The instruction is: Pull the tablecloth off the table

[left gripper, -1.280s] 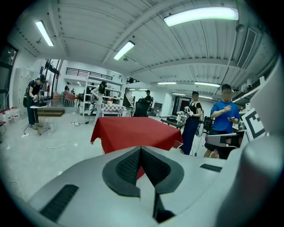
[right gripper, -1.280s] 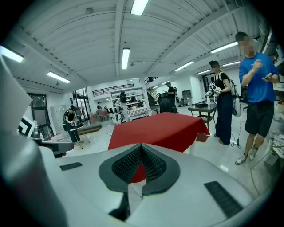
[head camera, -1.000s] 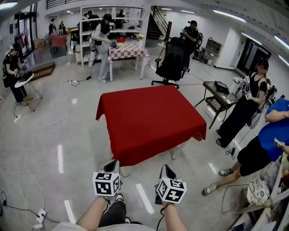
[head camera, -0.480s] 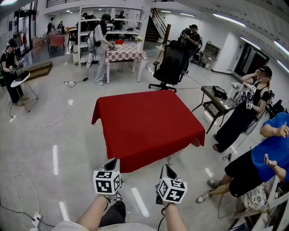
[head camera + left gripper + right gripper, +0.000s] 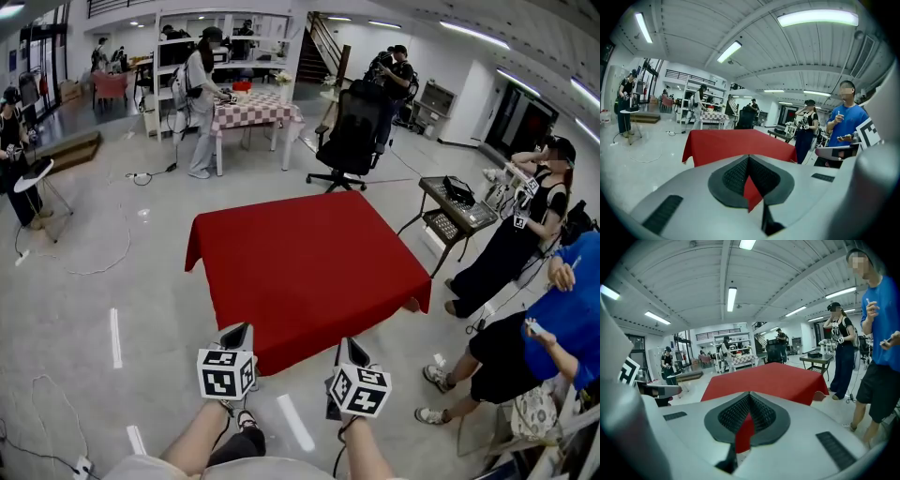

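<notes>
The left claw [image 5: 239, 330] and the right claw [image 5: 352, 345] are held side by side, low in the head view, each with its marker cube turned toward the camera. In the left gripper view the left claw [image 5: 748, 157] is seen pressed together, with nothing pinched; only a red sliver of the cloth beyond is seen through the wedge below the pads. The right claw [image 5: 750, 393] is likewise seen pressed together and empty.

The red tablecloth [image 5: 300, 262] is spread flat just ahead of both claws, draped over every edge of the surface [image 5: 412, 304], of which only a tan bit is exposed under the corner ahead and to the right of the right claw. The cloth's near hanging edge is faced by both claws, and no contact with it can be made out.

Farther ahead, beyond the cloth, a black office chair [image 5: 356, 131] is seen. To the right of the right claw a person in a blue shirt [image 5: 562, 309] is standing, and ahead of that person another person in black [image 5: 511, 234] beside a small equipment stand [image 5: 457, 211]. The pale floor [image 5: 75, 309] is seen to the left of the left claw.
</notes>
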Demonstrator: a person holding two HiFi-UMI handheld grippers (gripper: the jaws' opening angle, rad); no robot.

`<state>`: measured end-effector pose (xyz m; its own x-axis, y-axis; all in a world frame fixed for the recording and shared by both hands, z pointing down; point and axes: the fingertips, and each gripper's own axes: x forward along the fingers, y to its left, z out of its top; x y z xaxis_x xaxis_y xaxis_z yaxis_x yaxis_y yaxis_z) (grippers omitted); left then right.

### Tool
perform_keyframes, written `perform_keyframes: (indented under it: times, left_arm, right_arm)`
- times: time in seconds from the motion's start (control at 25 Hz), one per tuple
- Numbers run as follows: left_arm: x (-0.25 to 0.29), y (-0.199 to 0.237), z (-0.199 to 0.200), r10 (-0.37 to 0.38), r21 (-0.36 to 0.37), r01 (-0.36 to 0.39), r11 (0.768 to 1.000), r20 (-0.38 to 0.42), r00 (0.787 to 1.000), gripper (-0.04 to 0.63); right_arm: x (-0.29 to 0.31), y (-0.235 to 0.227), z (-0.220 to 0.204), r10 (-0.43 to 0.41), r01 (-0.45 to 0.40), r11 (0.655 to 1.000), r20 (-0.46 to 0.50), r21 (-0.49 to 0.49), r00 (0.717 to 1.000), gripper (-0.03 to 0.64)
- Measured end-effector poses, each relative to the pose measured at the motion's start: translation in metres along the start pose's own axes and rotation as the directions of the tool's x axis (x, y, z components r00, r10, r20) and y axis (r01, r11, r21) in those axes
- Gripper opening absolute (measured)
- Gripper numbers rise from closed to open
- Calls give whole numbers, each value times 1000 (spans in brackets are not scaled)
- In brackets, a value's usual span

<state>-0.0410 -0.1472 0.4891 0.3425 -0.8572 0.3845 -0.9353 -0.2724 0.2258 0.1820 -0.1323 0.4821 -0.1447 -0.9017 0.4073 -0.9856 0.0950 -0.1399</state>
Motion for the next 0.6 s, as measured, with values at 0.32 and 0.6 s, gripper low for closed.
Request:
perform_keyframes:
  times: [0.32,0.6]
  left_arm:
    - [49,21,29,-11,13,11,1000,-14,1000,15]
    - [91,53,50,3,-2,-3,1000,-1,1000,15]
  right_arm:
    - [54,4,30,-1,1,1000,1,-4,1000,25]
    - [108,18,47,19,-19,999,-7,-30,1000,25]
